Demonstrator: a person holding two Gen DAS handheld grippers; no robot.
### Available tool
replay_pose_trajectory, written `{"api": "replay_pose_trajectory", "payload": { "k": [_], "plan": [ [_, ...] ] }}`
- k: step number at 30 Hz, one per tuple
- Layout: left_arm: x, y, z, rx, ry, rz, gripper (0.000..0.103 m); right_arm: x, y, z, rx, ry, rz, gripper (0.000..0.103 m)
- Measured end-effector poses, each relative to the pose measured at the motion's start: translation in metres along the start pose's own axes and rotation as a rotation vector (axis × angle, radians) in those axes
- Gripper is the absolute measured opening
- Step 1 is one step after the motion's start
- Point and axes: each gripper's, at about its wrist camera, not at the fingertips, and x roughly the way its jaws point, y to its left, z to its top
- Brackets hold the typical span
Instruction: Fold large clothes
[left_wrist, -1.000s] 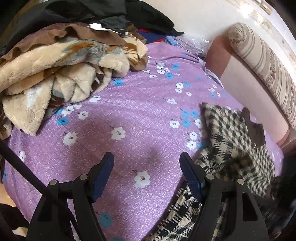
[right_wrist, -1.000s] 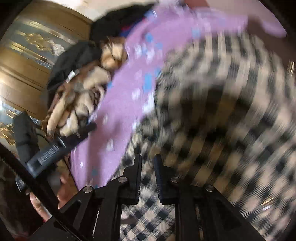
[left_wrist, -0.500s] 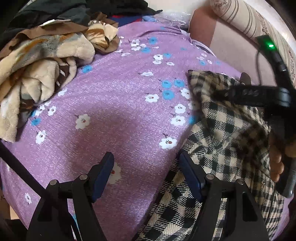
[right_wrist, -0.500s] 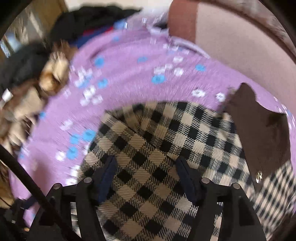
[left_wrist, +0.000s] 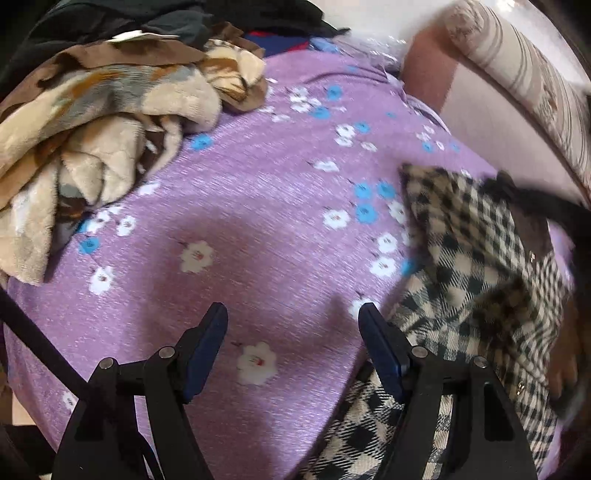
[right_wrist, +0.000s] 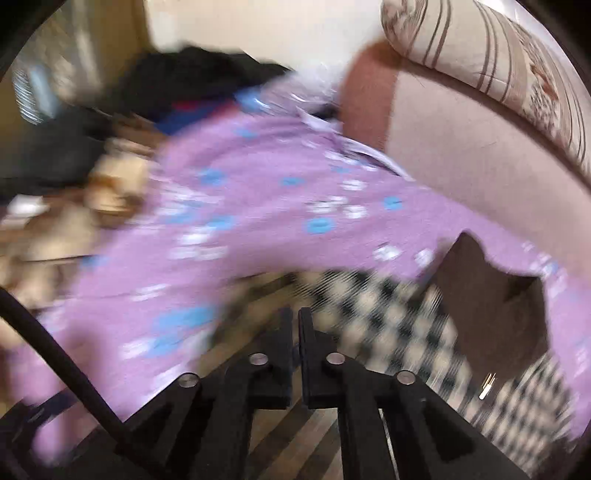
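A black-and-cream checked garment (left_wrist: 469, 266) with a dark brown collar (right_wrist: 491, 295) lies crumpled on the right of a purple flowered bedspread (left_wrist: 258, 221). My left gripper (left_wrist: 291, 343) is open and empty above the bedspread, its right finger at the garment's left edge. My right gripper (right_wrist: 294, 325) has its jaws nearly together at the checked garment's (right_wrist: 388, 306) near edge. The view is blurred, so whether fabric sits between the jaws is unclear. In the left wrist view the right gripper is a dark blur (left_wrist: 535, 203) at the far right.
A heap of cream and brown fleece blankets (left_wrist: 99, 122) lies at the left, dark clothes (left_wrist: 221, 14) behind it. A pink headboard (right_wrist: 461, 147) and a striped bolster (right_wrist: 480, 48) run along the right.
My right gripper has gone from open above the checked garment to nearly closed at its near edge, moving fast. The left gripper has shifted a little and stays open.
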Motion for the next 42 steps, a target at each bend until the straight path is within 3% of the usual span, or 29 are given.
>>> {"api": "replay_pose_trajectory", "payload": {
  "k": [2,5,10,12,13,14,16,20,25,28,33,37,40,42],
  "plan": [
    [-0.003,0.007,0.002,-0.029,-0.002,-0.006,0.072,-0.032,0.012,-0.033,-0.057,0.011,0.109,0.034],
    [-0.007,0.012,0.002,-0.061,-0.001,-0.024,0.072,-0.043,0.031,-0.075,-0.164,0.07,0.117,0.037],
    [-0.014,0.007,-0.001,-0.026,-0.024,0.002,0.072,-0.007,0.047,-0.108,-0.378,0.099,-0.138,0.037],
    [-0.015,0.006,-0.001,-0.017,-0.029,0.006,0.072,0.008,0.048,-0.109,-0.413,0.086,-0.178,0.036],
    [-0.015,0.006,-0.001,-0.017,-0.029,0.006,0.072,0.008,0.048,-0.106,-0.398,0.083,-0.171,0.032],
    [-0.015,0.007,0.0,-0.019,-0.029,0.005,0.072,0.009,0.048,-0.103,-0.378,0.097,-0.153,0.019],
    [-0.014,0.009,0.0,-0.025,-0.029,0.006,0.072,0.007,0.04,-0.092,-0.279,0.127,-0.097,0.005],
    [-0.017,0.013,0.002,-0.041,-0.035,-0.005,0.072,-0.007,0.024,-0.097,-0.111,0.15,0.059,0.003],
    [-0.017,0.013,0.002,-0.044,-0.035,-0.007,0.072,-0.022,0.028,-0.133,-0.002,0.227,0.254,0.002],
    [-0.016,0.009,0.0,-0.029,-0.034,-0.004,0.072,-0.03,0.043,-0.147,-0.041,0.213,0.234,0.002],
    [-0.015,0.002,-0.002,-0.003,-0.034,-0.003,0.072,-0.046,0.04,-0.133,0.044,0.05,0.166,0.002],
    [-0.015,-0.004,-0.005,0.021,-0.034,-0.005,0.072,-0.007,0.028,-0.127,0.115,0.098,0.031,0.003],
    [-0.014,-0.007,-0.006,0.035,-0.029,0.001,0.072,-0.012,0.016,-0.132,0.188,0.082,0.074,0.004],
    [-0.013,-0.011,-0.008,0.043,-0.025,0.001,0.072,-0.027,0.009,-0.138,0.198,0.08,0.063,0.01]
  ]
}}
